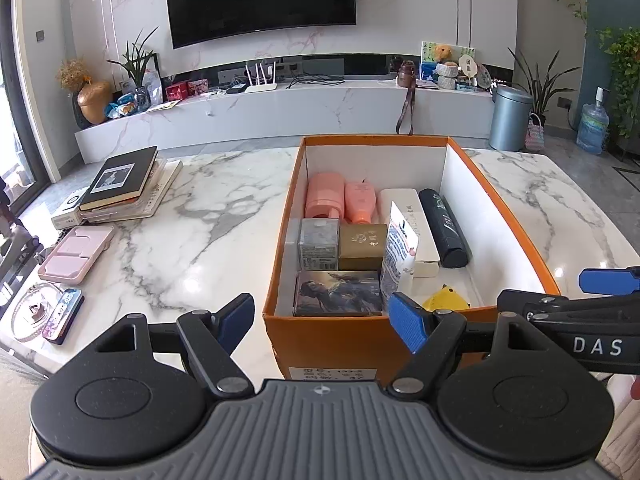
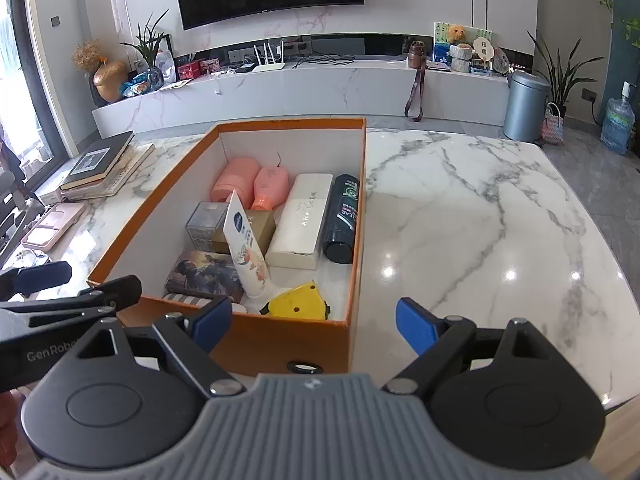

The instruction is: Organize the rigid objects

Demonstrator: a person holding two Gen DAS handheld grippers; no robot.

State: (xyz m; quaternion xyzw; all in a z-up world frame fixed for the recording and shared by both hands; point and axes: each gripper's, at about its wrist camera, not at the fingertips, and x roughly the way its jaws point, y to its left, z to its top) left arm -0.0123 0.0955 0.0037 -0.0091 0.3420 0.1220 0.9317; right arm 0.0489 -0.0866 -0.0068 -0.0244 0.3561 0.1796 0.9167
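- Left wrist view: the left gripper (image 1: 322, 322) hovers in front of the near wall of the orange box (image 1: 328, 336), its fingers (image 1: 404, 320) spread wide with nothing between the pads.
- The box sits on the marble table (image 1: 200, 220) and is already well filled: 2 pink bottles (image 1: 342, 200) at the back, a white carton (image 1: 416, 224) and a black bottle (image 1: 446, 232) lying along the right wall, a grey box (image 1: 319, 244) and a gold box (image 1: 362, 246) in the middle, a picture box (image 1: 338, 294) near the front, a tube (image 1: 396, 256) standing tilted, a yellow piece (image 1: 444, 300) at the front right.
- Left of the box lie a pink case (image 1: 76, 254) and a stack of books (image 1: 128, 184), well apart from it.
- My judgement: if the case is next, lift it level and lay it flat on top of the low boxes; the floor of the box has little bare room.
- Right wrist view: the right gripper (image 2: 314, 322) is also spread wide and empty, low at the near right corner of the box (image 2: 280, 340).
- The tube (image 2: 246, 248) leans on the gold box (image 2: 262, 230); it looks easy to knock over, so any reach should come from above, clear of it.
- The table (image 2: 480, 220) right of the box is bare.
- The 2 grippers sit close; I would move 1 at a time.
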